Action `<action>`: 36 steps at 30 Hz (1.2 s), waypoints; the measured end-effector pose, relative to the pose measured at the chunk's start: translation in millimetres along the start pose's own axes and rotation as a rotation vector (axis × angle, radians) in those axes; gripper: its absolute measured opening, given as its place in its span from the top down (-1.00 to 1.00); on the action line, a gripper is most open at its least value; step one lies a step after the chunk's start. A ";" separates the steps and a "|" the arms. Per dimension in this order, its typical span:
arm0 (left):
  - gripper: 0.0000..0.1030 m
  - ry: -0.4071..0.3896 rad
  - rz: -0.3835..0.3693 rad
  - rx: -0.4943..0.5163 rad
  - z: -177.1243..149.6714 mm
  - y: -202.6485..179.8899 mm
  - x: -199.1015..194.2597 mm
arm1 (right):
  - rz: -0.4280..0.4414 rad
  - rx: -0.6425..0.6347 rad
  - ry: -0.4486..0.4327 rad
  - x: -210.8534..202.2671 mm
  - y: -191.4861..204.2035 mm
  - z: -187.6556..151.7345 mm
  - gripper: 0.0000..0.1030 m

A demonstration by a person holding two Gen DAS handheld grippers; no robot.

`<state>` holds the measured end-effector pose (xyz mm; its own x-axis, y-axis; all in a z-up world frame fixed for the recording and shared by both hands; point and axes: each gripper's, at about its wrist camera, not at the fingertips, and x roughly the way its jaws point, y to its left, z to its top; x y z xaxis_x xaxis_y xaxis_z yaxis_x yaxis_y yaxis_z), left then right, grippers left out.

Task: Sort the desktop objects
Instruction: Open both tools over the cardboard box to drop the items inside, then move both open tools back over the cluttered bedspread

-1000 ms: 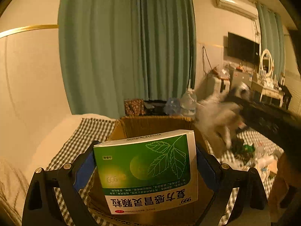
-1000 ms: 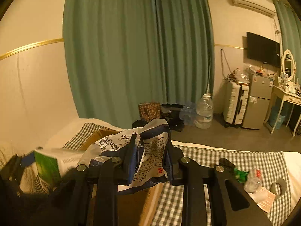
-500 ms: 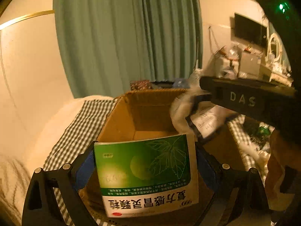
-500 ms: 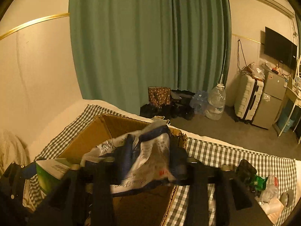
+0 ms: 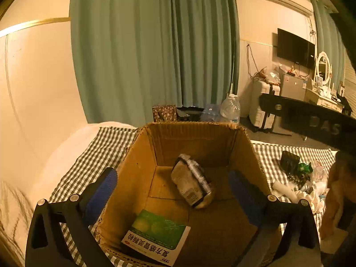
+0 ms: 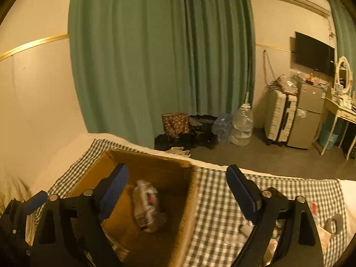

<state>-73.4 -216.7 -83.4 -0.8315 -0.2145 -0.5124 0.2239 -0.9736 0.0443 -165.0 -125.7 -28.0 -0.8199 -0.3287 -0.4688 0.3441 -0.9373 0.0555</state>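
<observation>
Widest thing in sight is the checked cloth (image 5: 98, 155), gingham spread over a pale surface, and on it sits the open cardboard box (image 5: 142, 169), flaps up, its brown inside showing in both wrist views. To the box's right on the cloth lies a loose heap of clutter (image 5: 298, 178), a dark block, something green and clear wrappers, too jumbled to name one by one, well apart from the box. Over the box hangs the left gripper (image 5: 172, 183), its jaws spreading wide with nothing between them, blue pads straddling the box's opening and clear of its walls. The right gripper (image 6: 178, 188) is opening too, empty, one finger over the box's inside and the other out over the cloth beyond the box's right wall. Down inside, flat on the box floor against the near wall, lies the green medicine box (image 5: 155, 237), leaf print up, white strip with Chinese lettering facing the camera. Just beyond it, near the middle of the floor, the crumpled tissue pack (image 5: 192, 187) rests tilted, barcode showing, apart from the green carton; the right wrist view blurs it.
</observation>
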 end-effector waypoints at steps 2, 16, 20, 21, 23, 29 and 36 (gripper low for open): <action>-1.00 -0.007 -0.006 0.000 2.8 -3.9 -4.1 | -0.019 0.006 -0.001 -9.9 -7.4 2.2 -0.78; -1.00 -0.099 -0.165 -0.024 25.0 -51.2 -56.8 | -0.167 0.039 -0.109 -125.0 -83.3 16.2 -1.00; -1.00 -0.118 -0.189 -0.006 26.9 -75.0 -67.0 | -0.214 0.055 -0.138 -160.4 -111.5 16.2 -1.00; -1.00 -0.121 -0.191 0.001 27.2 -80.8 -69.0 | -0.226 0.066 -0.146 -170.6 -121.0 16.2 -1.00; -1.00 -0.122 -0.185 0.020 28.7 -94.0 -73.2 | -0.241 0.081 -0.154 -183.7 -135.5 15.2 -1.00; -1.00 -0.143 -0.224 0.060 31.1 -133.5 -85.1 | -0.290 0.109 -0.170 -219.1 -172.5 5.6 -1.00; -1.00 -0.108 -0.273 0.130 16.9 -174.5 -77.6 | -0.332 0.130 -0.143 -236.7 -218.9 -15.4 -1.00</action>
<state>-56.5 -31.5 -36.9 -0.9028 0.0558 -0.4264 -0.0759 -0.9967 0.0302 -39.2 159.1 57.3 -0.9357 -0.0088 -0.3527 -0.0044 -0.9993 0.0366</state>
